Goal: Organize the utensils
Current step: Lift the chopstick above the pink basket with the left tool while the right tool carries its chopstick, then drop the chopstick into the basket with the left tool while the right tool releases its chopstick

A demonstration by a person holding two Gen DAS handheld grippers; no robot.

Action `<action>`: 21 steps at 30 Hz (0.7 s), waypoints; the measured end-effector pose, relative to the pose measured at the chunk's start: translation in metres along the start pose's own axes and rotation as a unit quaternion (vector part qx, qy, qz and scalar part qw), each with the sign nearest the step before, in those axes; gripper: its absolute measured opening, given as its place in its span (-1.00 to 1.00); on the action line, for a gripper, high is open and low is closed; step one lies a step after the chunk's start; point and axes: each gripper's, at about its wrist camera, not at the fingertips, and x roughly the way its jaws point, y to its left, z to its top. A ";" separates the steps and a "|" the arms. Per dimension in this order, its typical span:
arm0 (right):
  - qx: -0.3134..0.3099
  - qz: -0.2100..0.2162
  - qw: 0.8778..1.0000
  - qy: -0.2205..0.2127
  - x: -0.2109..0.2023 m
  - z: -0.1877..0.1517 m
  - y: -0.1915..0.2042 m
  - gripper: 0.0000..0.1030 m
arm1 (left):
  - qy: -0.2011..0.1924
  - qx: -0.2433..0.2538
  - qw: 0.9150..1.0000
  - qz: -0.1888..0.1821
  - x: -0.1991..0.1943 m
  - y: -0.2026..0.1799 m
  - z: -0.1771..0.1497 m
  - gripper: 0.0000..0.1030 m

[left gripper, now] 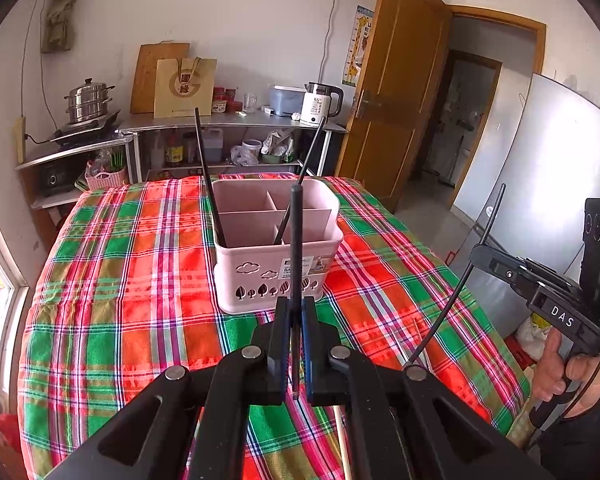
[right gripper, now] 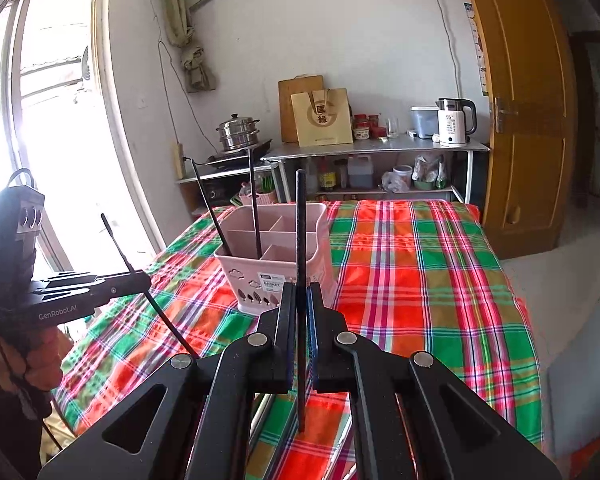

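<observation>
A pink divided utensil basket [left gripper: 276, 240] stands on the plaid table; it also shows in the right wrist view [right gripper: 276, 248]. Two black chopsticks [left gripper: 208, 176] lean in its compartments. My left gripper [left gripper: 297, 308] is shut on a black chopstick [left gripper: 296, 248], held upright just in front of the basket. My right gripper [right gripper: 299, 296] is shut on another black chopstick [right gripper: 301, 240], also upright near the basket. Each gripper appears in the other's view, the right one [left gripper: 476, 256] and the left one [right gripper: 140, 280], holding its chopstick.
The plaid tablecloth [left gripper: 140, 300] covers the table. Light chopsticks [left gripper: 342, 432] lie on the cloth below my left gripper. A metal shelf [left gripper: 236, 120] behind holds a kettle [left gripper: 320, 104], steamer pot [left gripper: 88, 100] and paper bag. A wooden door [left gripper: 396, 92] and fridge [left gripper: 548, 184] are right.
</observation>
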 end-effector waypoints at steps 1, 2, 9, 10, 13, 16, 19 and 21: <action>-0.001 0.002 1.000 -0.002 0.000 0.002 0.001 -0.90 | -0.001 0.000 1.000 0.000 -0.001 0.001 0.002 -0.91; -0.002 0.003 1.000 -0.004 0.001 0.005 0.002 -0.90 | -0.002 0.000 1.000 0.000 -0.002 0.001 0.004 -0.91; -0.012 0.025 1.000 -0.015 0.015 0.022 0.014 -0.90 | -0.003 -0.004 1.000 -0.006 -0.004 0.009 0.027 -0.91; -0.013 0.029 0.999 -0.016 0.018 0.025 0.016 -0.90 | -0.005 -0.003 1.000 -0.006 -0.004 0.010 0.031 -0.91; -0.017 0.038 0.999 -0.026 0.023 0.037 0.022 -0.90 | -0.012 -0.003 1.000 -0.008 -0.007 0.013 0.046 -0.91; -0.020 0.046 0.998 -0.039 0.028 0.051 0.026 -0.90 | -0.026 -0.002 1.000 -0.008 -0.012 0.017 0.063 -0.91; -0.018 0.053 0.997 -0.053 0.034 0.067 0.030 -0.90 | -0.039 -0.003 0.999 -0.008 -0.014 0.022 0.081 -0.91; -0.018 0.057 0.996 -0.065 0.036 0.078 0.033 -0.90 | -0.049 -0.006 0.999 -0.007 -0.016 0.025 0.092 -0.91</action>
